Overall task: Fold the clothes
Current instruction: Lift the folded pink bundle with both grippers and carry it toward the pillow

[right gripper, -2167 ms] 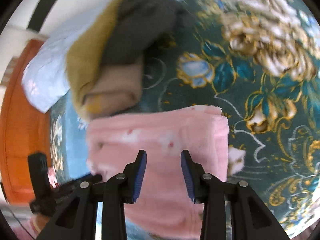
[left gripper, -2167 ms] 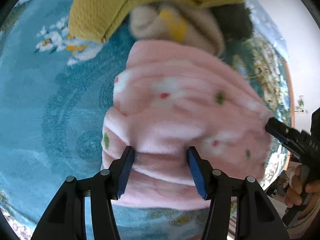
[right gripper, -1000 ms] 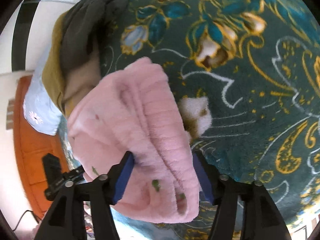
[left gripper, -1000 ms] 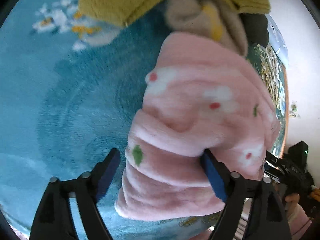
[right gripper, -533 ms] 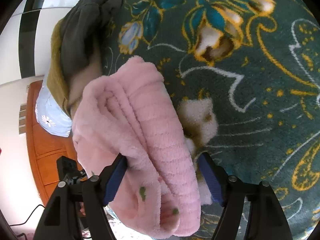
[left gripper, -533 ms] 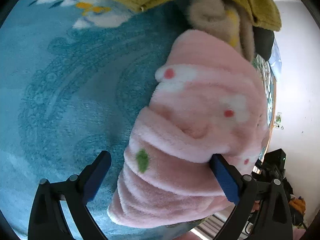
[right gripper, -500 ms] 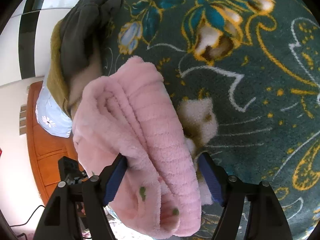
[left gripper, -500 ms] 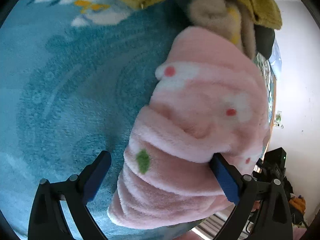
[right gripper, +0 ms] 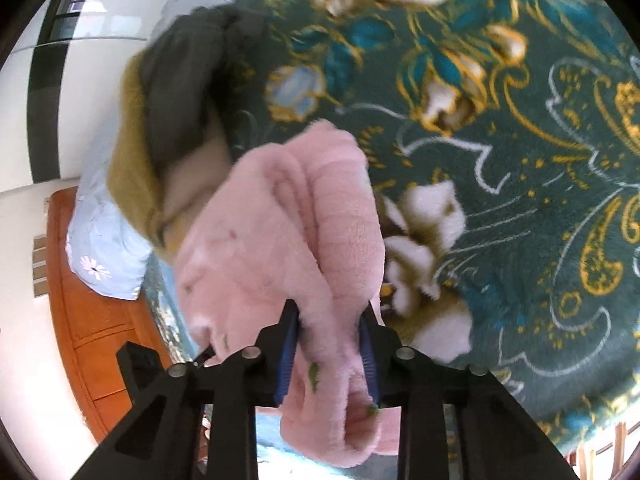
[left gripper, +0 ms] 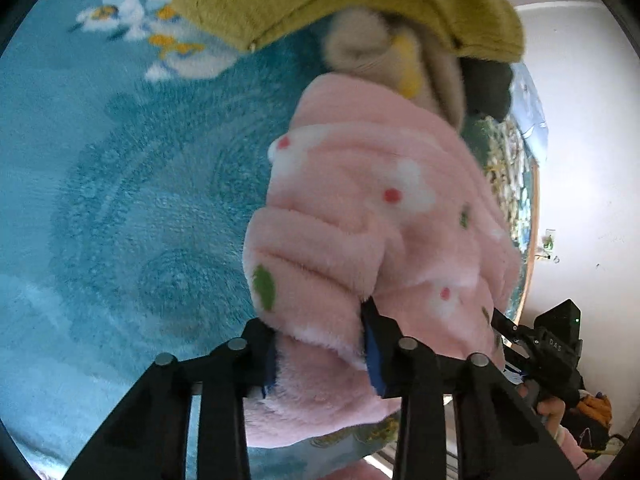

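Both the left gripper (left gripper: 320, 344) and right gripper (right gripper: 326, 354), jaws clamped on the folded pink fleece garment (left gripper: 376, 216) beside the clothes pile (right gripper: 168, 128), probably risk its thick folds slipping loose.

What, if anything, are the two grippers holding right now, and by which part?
Both hold the folded pink fleece garment: left gripper and right gripper each pinch its bunched near edge.

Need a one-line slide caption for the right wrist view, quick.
Right gripper clamps the folded pink fleece garment on the floral blanket, beside a stack of folded clothes.
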`<action>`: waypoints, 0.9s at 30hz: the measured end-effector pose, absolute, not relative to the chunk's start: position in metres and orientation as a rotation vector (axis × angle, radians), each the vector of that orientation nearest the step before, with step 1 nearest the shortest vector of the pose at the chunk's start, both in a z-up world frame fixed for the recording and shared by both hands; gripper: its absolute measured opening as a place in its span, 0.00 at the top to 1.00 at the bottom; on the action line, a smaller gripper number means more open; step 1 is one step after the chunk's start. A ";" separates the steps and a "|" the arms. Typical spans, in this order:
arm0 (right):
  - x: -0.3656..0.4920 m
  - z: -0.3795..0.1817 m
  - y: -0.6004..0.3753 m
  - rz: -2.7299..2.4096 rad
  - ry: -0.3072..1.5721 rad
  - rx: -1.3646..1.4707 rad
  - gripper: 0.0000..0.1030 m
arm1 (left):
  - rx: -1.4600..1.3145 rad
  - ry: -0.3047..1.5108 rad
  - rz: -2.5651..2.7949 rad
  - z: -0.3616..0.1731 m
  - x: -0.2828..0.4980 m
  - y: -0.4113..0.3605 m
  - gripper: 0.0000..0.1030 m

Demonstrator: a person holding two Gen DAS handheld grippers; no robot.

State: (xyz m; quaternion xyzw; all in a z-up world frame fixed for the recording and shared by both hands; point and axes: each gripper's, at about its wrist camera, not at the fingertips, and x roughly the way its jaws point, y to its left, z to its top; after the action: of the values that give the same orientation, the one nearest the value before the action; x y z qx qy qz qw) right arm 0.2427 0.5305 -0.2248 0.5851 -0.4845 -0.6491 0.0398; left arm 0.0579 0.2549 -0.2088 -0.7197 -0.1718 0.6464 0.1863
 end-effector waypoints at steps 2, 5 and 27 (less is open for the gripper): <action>0.242 -0.204 0.535 -2.004 -1.491 1.768 0.72 | -2.009 -0.515 1.837 -0.194 0.063 0.256 0.67; 0.240 -0.176 0.533 -2.026 -1.436 1.754 0.72 | -1.957 -0.568 1.878 -0.168 0.076 0.257 0.68; 0.186 -0.151 0.794 -2.112 -1.474 1.471 0.72 | -1.721 -0.263 2.001 -0.063 0.076 0.467 0.69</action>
State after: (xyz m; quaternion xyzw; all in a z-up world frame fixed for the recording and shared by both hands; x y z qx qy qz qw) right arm 0.1860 0.7944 -0.1510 0.4939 -0.4951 -0.7094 0.0876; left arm 0.0757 0.4672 -0.0625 -0.6296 -0.0961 0.7320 0.2421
